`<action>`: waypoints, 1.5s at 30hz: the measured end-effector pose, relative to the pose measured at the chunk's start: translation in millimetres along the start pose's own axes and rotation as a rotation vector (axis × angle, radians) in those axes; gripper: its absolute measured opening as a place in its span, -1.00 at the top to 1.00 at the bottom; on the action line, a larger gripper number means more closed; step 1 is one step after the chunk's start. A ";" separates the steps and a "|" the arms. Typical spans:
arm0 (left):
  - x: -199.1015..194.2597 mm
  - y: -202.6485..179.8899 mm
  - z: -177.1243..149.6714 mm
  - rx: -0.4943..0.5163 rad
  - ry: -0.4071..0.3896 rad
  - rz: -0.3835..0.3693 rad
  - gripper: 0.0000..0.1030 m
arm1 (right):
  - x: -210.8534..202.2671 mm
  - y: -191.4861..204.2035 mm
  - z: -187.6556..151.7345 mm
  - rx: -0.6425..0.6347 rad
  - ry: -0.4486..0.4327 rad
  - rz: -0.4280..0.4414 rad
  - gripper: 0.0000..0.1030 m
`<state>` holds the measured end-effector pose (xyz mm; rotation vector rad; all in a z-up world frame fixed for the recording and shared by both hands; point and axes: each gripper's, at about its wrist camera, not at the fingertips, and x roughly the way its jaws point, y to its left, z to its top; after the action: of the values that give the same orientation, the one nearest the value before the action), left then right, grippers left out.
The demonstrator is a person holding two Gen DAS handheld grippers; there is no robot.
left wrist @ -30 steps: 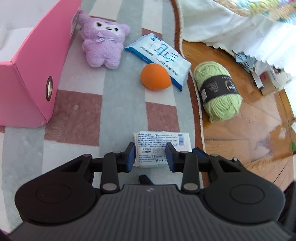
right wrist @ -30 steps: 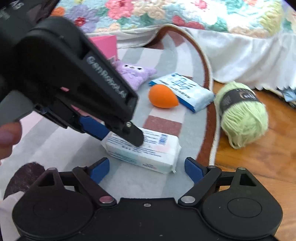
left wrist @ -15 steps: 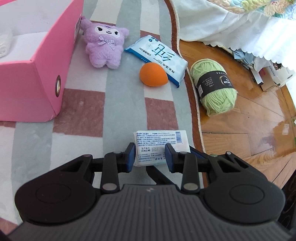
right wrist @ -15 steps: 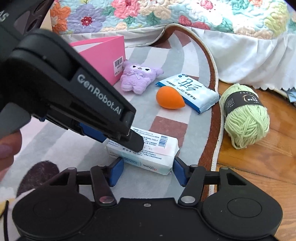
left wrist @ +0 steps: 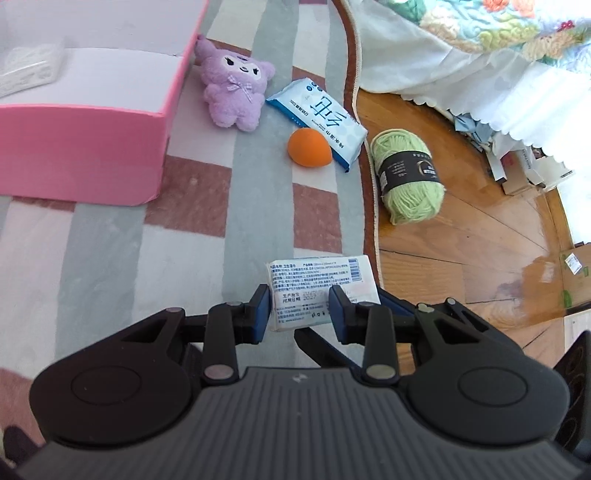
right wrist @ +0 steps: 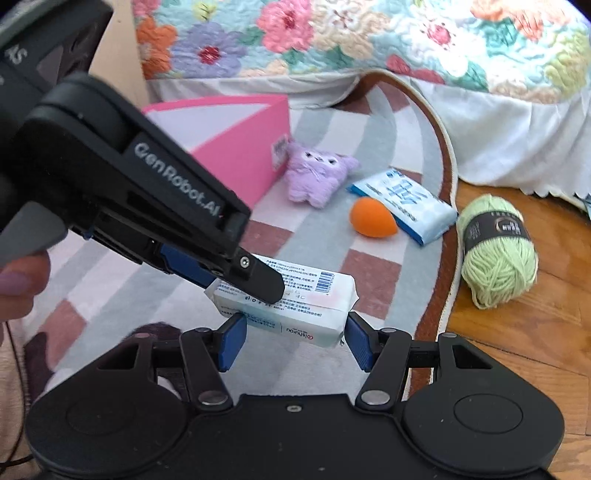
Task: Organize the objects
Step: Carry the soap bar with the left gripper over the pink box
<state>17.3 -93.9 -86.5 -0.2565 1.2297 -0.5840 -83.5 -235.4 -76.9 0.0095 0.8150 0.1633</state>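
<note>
The white tissue pack was clamped by the left gripper and, at its ends, by the right gripper, above the striped rug. Beyond lay an orange sponge, a purple plush, green yarn and a pink box.

box: pink, white inside
plush: lilac
sponge: orange
yarn: pale green, black band
rug: grey, white, brick-red stripes
bedspread: floral pastel
</note>
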 end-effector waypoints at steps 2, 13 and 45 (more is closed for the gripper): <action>-10.6 -3.4 -3.2 0.019 -0.014 0.012 0.37 | -6.6 6.3 3.8 -0.024 -0.003 0.004 -0.25; -52.5 -19.1 -11.6 0.085 -0.035 0.057 0.37 | -32.5 22.7 24.4 -0.036 0.032 0.025 -0.25; -149.4 17.3 3.9 0.075 -0.150 0.137 0.37 | -39.2 96.5 97.7 -0.254 0.009 0.097 -0.32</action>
<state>-6.0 1.8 27.2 -0.1486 1.0687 -0.4825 -52.7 -140.6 25.4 -0.1907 0.7989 0.3580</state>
